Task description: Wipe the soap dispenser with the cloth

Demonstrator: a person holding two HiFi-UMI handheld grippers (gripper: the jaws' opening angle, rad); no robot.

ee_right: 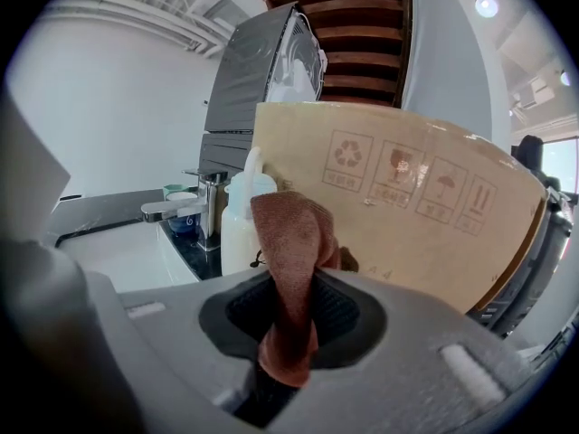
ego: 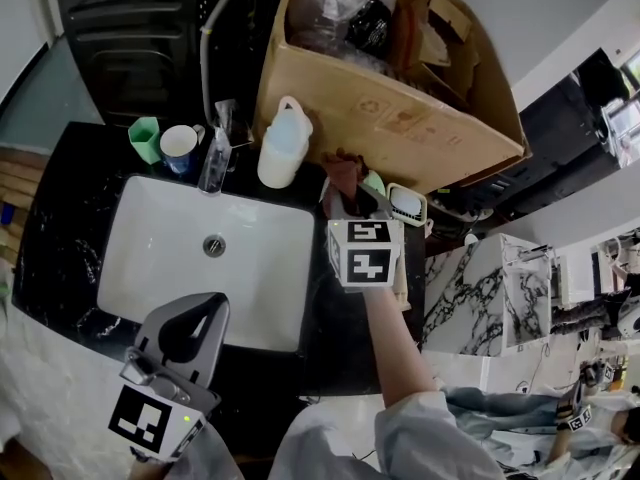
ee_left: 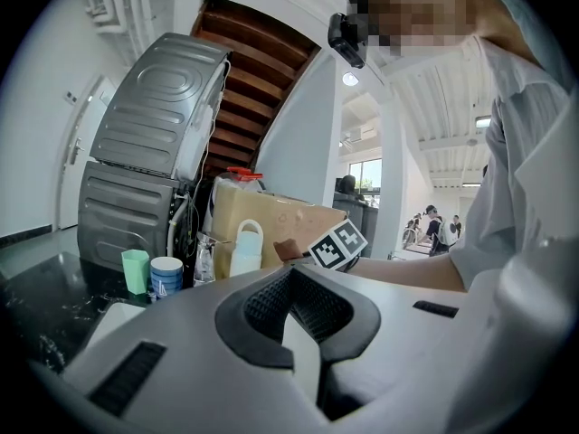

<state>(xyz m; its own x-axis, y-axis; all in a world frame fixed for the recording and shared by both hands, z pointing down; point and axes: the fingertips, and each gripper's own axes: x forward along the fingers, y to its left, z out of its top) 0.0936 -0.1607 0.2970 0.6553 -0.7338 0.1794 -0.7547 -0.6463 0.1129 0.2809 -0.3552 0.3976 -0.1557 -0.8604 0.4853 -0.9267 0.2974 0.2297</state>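
The white soap dispenser (ego: 283, 143) stands upright on the black counter behind the sink, also seen in the left gripper view (ee_left: 246, 250) and the right gripper view (ee_right: 237, 224). My right gripper (ego: 352, 200) is to its right, a short way off and not touching it. It is shut on a brown cloth (ee_right: 291, 251) that sticks up out of the jaws (ego: 344, 175). My left gripper (ego: 212, 306) hovers over the front edge of the sink, far from the dispenser. Its jaws are shut with nothing between them (ee_left: 303, 333).
A white sink basin (ego: 150, 268) fills the counter's middle, with a chrome faucet (ego: 215, 158) behind it. A green cup (ego: 145, 138) and a blue-and-white cup (ego: 179, 148) stand at the back left. A big cardboard box (ego: 400, 118) rises behind the dispenser. A small white item (ego: 407, 205) lies beside the right gripper.
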